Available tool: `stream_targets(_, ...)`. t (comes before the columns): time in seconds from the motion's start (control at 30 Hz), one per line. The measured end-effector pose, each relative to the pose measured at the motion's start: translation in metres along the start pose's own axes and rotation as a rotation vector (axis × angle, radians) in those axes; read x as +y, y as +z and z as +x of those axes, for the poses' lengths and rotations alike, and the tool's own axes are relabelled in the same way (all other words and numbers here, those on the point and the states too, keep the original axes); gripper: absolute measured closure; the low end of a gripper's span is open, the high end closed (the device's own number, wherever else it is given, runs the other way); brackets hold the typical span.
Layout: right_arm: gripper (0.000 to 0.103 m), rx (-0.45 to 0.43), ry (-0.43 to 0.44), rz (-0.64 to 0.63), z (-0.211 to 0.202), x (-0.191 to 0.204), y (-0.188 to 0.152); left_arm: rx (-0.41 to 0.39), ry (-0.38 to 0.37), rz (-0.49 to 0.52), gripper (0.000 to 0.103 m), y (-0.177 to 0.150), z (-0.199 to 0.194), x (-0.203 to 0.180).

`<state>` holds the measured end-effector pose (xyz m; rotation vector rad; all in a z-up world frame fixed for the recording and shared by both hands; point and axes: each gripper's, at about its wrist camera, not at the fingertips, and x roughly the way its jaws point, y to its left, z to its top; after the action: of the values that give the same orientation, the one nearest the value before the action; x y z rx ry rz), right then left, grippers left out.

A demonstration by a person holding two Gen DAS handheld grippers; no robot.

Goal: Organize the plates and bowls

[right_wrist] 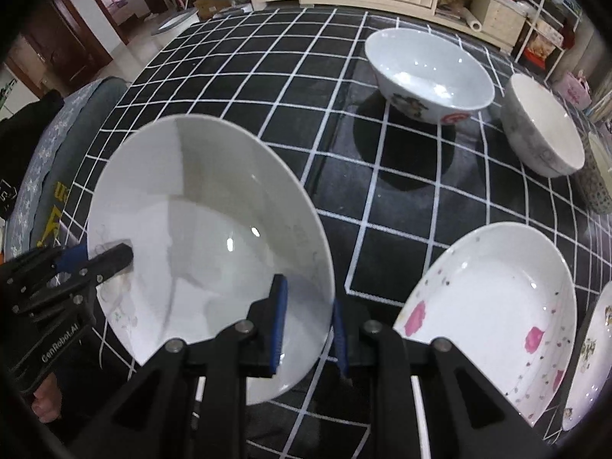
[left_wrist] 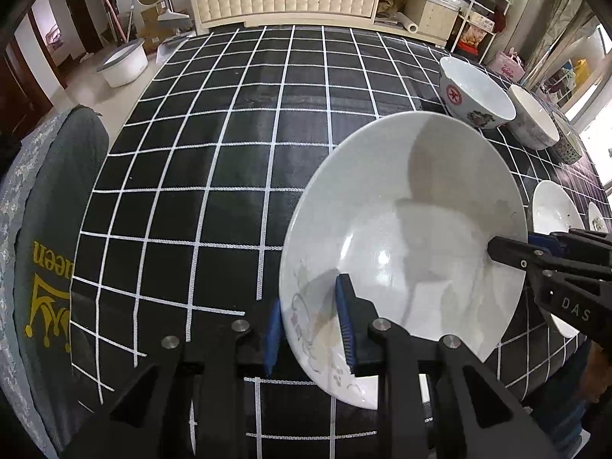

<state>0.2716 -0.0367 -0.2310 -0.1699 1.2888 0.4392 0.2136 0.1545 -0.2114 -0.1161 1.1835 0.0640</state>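
Plate (left_wrist: 405, 229): white, deep, glossy, with a faint floral print near one rim. Left gripper (left_wrist: 311, 329) fingers are closed narrow on that printed rim; right gripper (right_wrist: 308, 325) fingers pinch the opposite rim. The plate is tilted over the black grid tabletop (left_wrist: 214, 145). Two bowls (right_wrist: 428, 76) stand beyond it, and a pink-flowered plate (right_wrist: 493, 306) lies to its right.

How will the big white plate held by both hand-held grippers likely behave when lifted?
The big white plate looks glazed, so probably slippery at its thin rim. It seems rigid ceramic: no flex, but fragile. Opposite-rim grips by left and right hand-held gripper should limit tipping.
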Motion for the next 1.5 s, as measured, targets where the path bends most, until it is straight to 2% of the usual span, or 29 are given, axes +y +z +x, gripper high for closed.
stream_targets(0.27,0.077,0.036,-0.005,-0.001,0.016,0.005,0.000,0.034,-0.012,-0.025,0.079,-0.001,0.016,0.004)
stream_targets(0.4,0.076,0.026,-0.022,-0.017,0.015,0.009,0.001,0.042,-0.019,-0.034,0.079,-0.002,0.019,0.005)
stream_targets(0.53,0.074,0.033,-0.002,-0.018,0.016,0.009,0.000,0.045,-0.026,-0.045,0.079,-0.001,0.019,0.006)
stream_targets(0.6,0.073,0.031,0.028,-0.007,0.012,0.005,0.000,0.036,-0.011,-0.050,0.079,-0.001,0.016,0.007)
stream_targets(0.7,0.071,-0.004,0.014,0.010,-0.001,-0.003,-0.003,0.008,0.028,-0.057,0.079,0.000,0.007,0.011)
stream_targets(0.83,0.066,-0.037,0.027,0.018,-0.018,-0.009,-0.010,-0.009,0.022,-0.077,0.079,0.001,-0.014,0.012)
stream_targets(1.13,0.056,-0.087,0.038,0.070,-0.052,-0.047,-0.041,-0.051,-0.019,0.059,0.079,-0.004,-0.049,-0.056)
stream_targets(1.37,0.050,-0.109,0.018,0.145,-0.072,-0.094,-0.063,-0.018,-0.104,0.102,0.079,-0.008,-0.048,-0.109)
stream_targets(1.5,0.050,-0.113,0.007,0.180,-0.077,-0.118,-0.076,-0.005,-0.126,0.154,0.079,-0.010,-0.047,-0.142)
